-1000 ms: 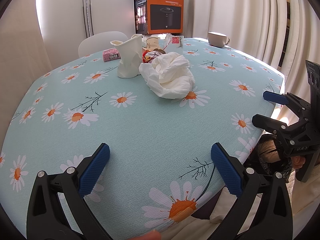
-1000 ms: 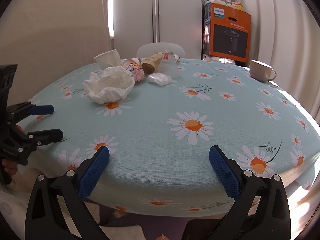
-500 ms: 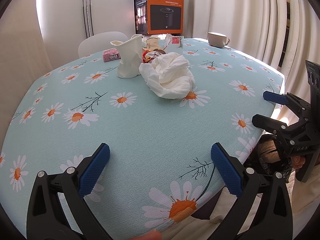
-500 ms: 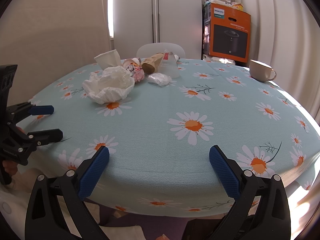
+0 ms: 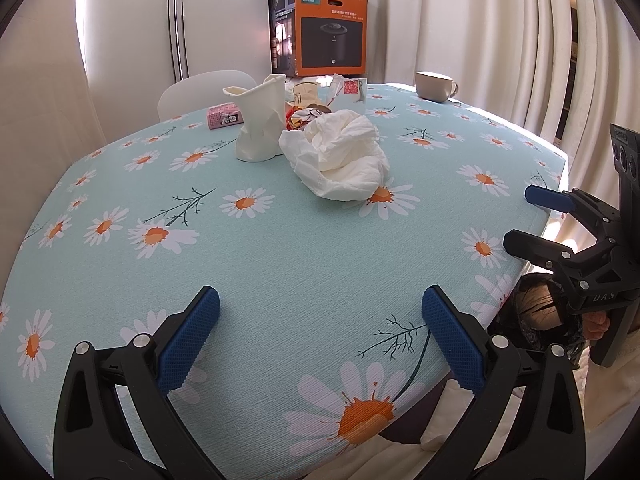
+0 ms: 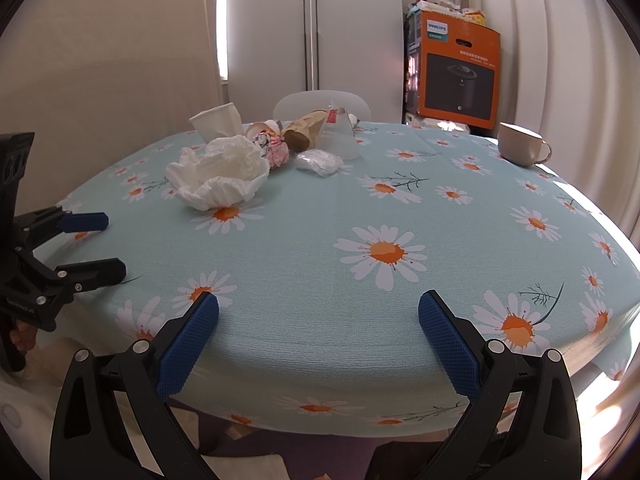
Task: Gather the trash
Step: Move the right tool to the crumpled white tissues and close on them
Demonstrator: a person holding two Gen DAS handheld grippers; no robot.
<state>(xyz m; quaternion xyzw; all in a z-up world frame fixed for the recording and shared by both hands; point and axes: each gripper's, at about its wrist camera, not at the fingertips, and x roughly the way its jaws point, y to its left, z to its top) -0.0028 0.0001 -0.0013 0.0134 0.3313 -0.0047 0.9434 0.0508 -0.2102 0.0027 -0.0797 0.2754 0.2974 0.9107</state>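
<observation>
A crumpled white tissue wad (image 5: 340, 156) lies mid-counter (image 5: 280, 248), just beside a crushed cream paper cup (image 5: 258, 124) and small wrappers (image 6: 272, 146). The left hand-held gripper (image 5: 318, 334) and right hand-held gripper (image 6: 318, 332) hover at the near edge, both spread wide, holding nothing.

The left gripper (image 5: 320, 330) is wide apart with nothing between its blue fingers. The right gripper (image 6: 318, 326) is spread wide too and holds nothing. Both sit side by side, pointing forward, level.
</observation>
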